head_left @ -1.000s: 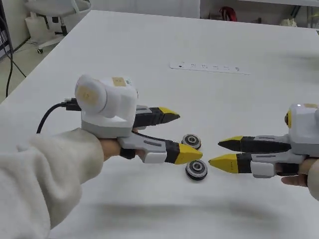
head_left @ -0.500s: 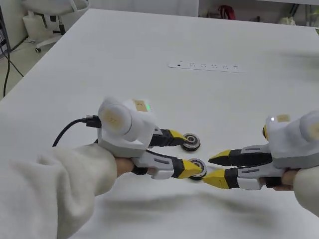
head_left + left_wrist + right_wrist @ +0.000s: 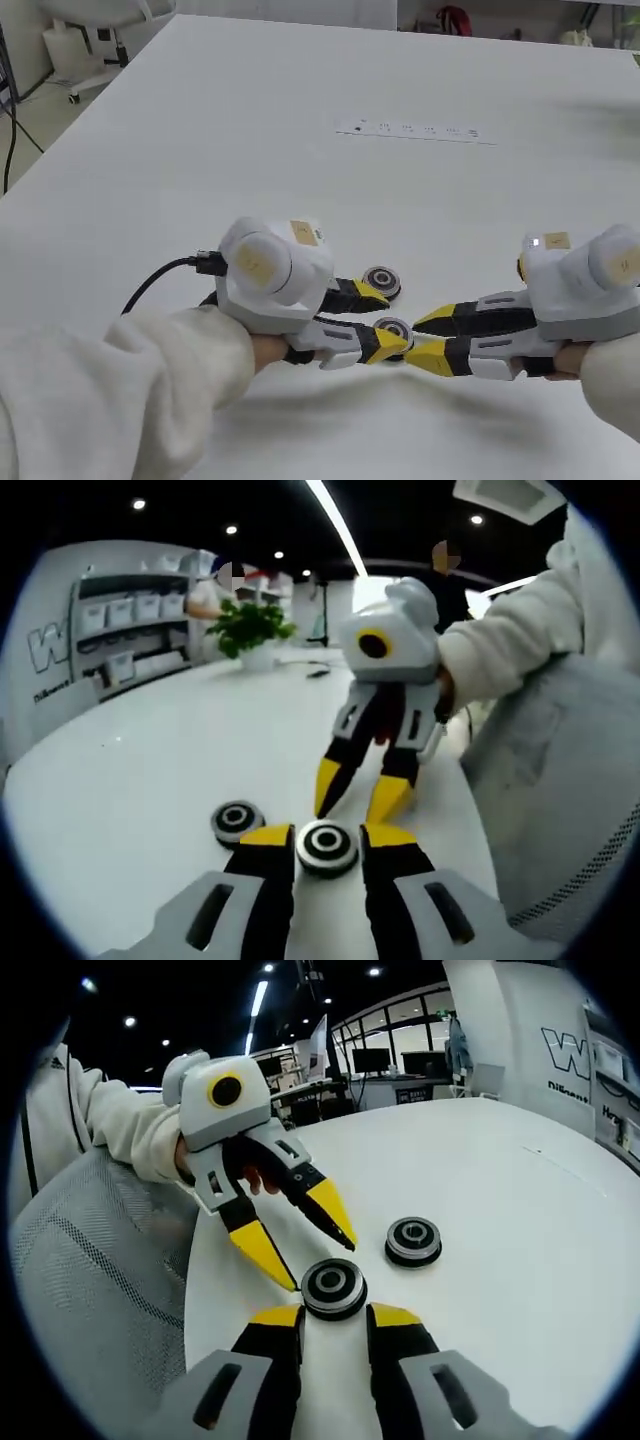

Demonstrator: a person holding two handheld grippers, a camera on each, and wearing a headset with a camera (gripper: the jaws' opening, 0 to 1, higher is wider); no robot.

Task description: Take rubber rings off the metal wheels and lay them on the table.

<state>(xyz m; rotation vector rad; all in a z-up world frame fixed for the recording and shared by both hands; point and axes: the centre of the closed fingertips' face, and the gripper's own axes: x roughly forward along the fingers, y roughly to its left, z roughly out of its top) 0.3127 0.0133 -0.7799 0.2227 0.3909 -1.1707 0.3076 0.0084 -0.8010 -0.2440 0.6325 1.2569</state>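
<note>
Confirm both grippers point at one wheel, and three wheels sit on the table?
Two wheels, not three: the right gripper view shows the near wheel and the far wheel. The left gripper and right gripper do both point at the near wheel.

Smooth matt white table (image 3: 300, 90), shiny metal wheels (image 3: 413, 1238) (black rubber rings (image 3: 333, 1309)), fleecy cloth sleeve (image 3: 100, 400)

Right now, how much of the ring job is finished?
Nothing finished yet: the near wheel and far wheel both wear their black rubber rings. In hand: the left gripper and right gripper are open, facing each other across the near wheel. Left: pull both rings off and lay them on the table.
</note>
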